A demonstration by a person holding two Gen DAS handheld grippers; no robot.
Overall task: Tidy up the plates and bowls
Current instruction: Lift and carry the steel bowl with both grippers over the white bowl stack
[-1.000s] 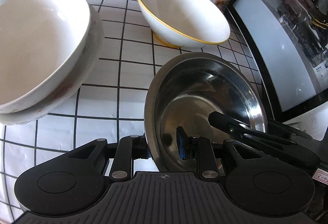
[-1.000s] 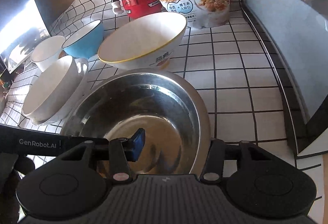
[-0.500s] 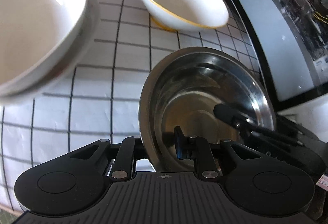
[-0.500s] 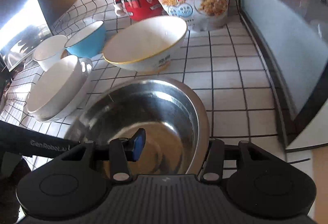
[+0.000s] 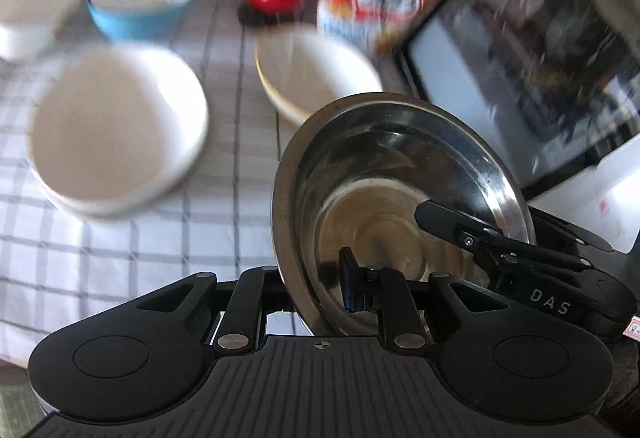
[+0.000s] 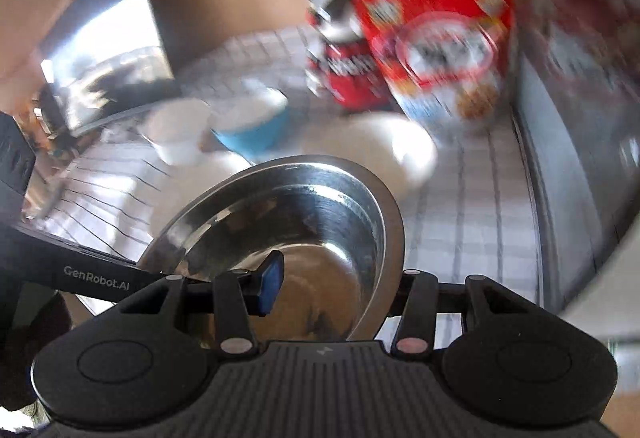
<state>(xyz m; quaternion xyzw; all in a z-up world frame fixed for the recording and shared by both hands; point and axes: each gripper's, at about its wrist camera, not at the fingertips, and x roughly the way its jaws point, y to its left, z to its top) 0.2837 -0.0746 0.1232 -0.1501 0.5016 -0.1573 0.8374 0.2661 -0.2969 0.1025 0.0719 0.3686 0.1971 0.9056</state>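
Two grippers pinch opposite rims of one steel bowl [image 5: 404, 173], held above the tiled counter [image 5: 120, 262]: the left gripper [image 5: 320, 290] clamps the near-left rim tightly, and the right gripper [image 6: 336, 290] grips the opposite rim with one finger inside. Only the left view shows a stacked white bowl [image 5: 116, 125] on the counter and a yellow-rimmed bowl [image 5: 316, 77] beyond, though a blue bowl [image 5: 140, 5] appears in both. Only the right view shows the bright window [image 6: 108, 49]; its background is blurred.
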